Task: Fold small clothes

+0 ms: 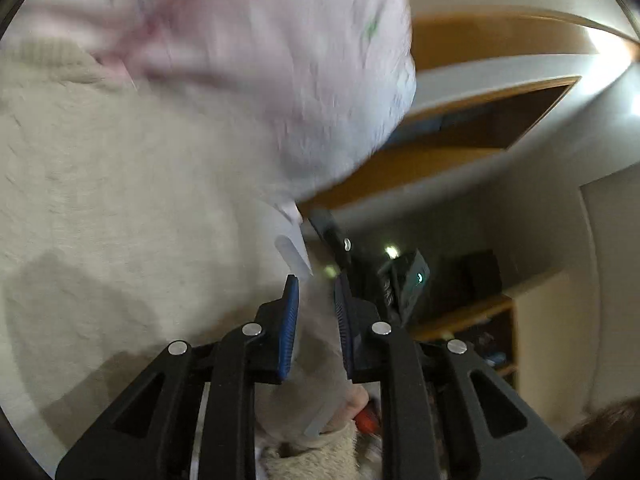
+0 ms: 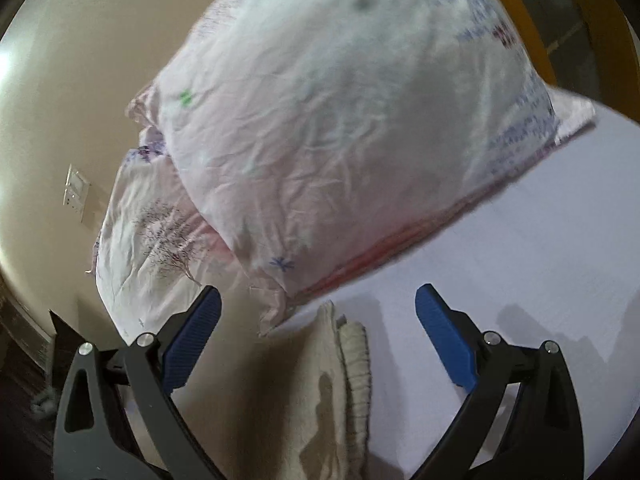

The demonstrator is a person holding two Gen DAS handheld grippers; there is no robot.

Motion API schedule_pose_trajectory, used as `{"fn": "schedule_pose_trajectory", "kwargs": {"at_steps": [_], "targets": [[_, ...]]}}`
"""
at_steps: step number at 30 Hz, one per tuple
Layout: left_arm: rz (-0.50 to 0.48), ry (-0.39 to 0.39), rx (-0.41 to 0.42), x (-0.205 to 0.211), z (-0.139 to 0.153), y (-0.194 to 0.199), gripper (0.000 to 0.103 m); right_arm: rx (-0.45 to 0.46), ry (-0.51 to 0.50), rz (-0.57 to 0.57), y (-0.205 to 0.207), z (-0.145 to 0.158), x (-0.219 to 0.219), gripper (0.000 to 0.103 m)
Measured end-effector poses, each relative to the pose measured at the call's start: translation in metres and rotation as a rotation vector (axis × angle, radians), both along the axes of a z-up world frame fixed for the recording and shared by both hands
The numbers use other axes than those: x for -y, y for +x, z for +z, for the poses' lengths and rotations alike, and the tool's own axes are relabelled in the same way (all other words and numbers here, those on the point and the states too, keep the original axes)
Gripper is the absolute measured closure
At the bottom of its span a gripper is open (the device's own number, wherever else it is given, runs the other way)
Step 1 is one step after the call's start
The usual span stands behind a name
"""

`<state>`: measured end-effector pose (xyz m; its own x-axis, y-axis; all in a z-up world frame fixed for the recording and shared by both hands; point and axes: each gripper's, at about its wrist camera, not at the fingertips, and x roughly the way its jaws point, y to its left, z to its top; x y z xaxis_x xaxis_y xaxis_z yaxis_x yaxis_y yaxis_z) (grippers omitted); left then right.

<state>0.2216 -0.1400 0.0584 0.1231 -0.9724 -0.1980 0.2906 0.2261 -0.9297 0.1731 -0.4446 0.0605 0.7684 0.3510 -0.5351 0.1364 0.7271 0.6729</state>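
Your left gripper (image 1: 316, 304) has its pads nearly together, pinching pale thin fabric (image 1: 320, 340); the cream knit garment (image 1: 120, 200) fills that view's left side. Your right gripper (image 2: 318, 312) is spread wide and grasps nothing, above the garment's ribbed edge (image 2: 356, 364) on the bed sheet (image 2: 520, 260), near a pillow (image 2: 340, 120)

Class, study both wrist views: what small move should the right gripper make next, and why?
Probably lower the right gripper onto the ribbed edge of the cream garment and close. Its jaws stand wide open with that edge lying between them on the sheet, while the left gripper seems to pinch pale fabric.
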Motion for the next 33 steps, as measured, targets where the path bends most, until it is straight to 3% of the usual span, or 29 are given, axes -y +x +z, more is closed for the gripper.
{"fn": "schedule_pose_trajectory", "kwargs": {"at_steps": [1, 3, 5, 6, 8, 11, 13, 17, 19, 21, 26, 28, 30, 31, 33], "targets": [[-0.01, -0.005, 0.003, 0.001, -0.001, -0.001, 0.085, -0.025, 0.029, 0.013, 0.002, -0.004, 0.005, 0.005], [0.035, 0.049, 0.089, -0.017, 0.01, -0.009, 0.082, -0.082, 0.108, 0.056, 0.007, -0.014, 0.012, 0.004], [0.152, 0.157, 0.153, -0.049, 0.02, -0.017, 0.034, -0.129, 0.149, 0.103, 0.011, -0.022, 0.011, 0.003], [0.228, 0.235, 0.173, -0.068, 0.022, -0.021, 0.028, -0.165, 0.161, 0.145, 0.015, -0.028, 0.006, 0.002], [0.321, 0.375, 0.192, -0.096, 0.018, -0.024, 0.027, -0.229, 0.168, 0.215, 0.022, -0.039, -0.006, 0.002], [0.369, 0.497, 0.112, -0.119, -0.006, -0.022, 0.023, -0.304, 0.156, 0.297, 0.029, -0.053, -0.027, 0.003], [0.351, 0.519, 0.062, -0.119, -0.024, -0.018, 0.023, -0.321, 0.138, 0.332, 0.03, -0.057, -0.038, 0.005], [0.311, 0.554, 0.046, -0.1, -0.043, -0.017, 0.018, -0.325, 0.113, 0.377, 0.029, -0.062, -0.051, 0.011], [0.315, 0.581, 0.044, -0.089, -0.051, -0.016, 0.016, -0.313, 0.093, 0.373, 0.027, -0.062, -0.053, 0.02], [0.339, 0.572, 0.077, -0.087, -0.052, -0.022, 0.014, -0.313, 0.085, 0.367, 0.026, -0.065, -0.054, 0.052], [0.314, 0.535, 0.117, -0.094, -0.038, -0.03, 0.059, -0.23, 0.271, 0.396, 0.022, -0.064, -0.055, 0.067], [0.289, 0.512, 0.16, -0.117, -0.022, -0.042, 0.061, -0.179, 0.346, 0.458, 0.02, -0.057, -0.066, 0.068], [0.318, 0.586, 0.235, -0.132, -0.012, -0.055, 0.06, -0.161, 0.369, 0.53, 0.022, -0.055, -0.089, 0.068], [0.342, 0.665, 0.274, -0.142, -0.01, -0.06, 0.058, -0.168, 0.344, 0.551, 0.024, -0.055, -0.1, 0.066], [0.368, 0.751, 0.267, -0.153, -0.016, -0.059, 0.052, -0.227, 0.144, 0.518, 0.028, -0.055, -0.121, 0.056]]}}
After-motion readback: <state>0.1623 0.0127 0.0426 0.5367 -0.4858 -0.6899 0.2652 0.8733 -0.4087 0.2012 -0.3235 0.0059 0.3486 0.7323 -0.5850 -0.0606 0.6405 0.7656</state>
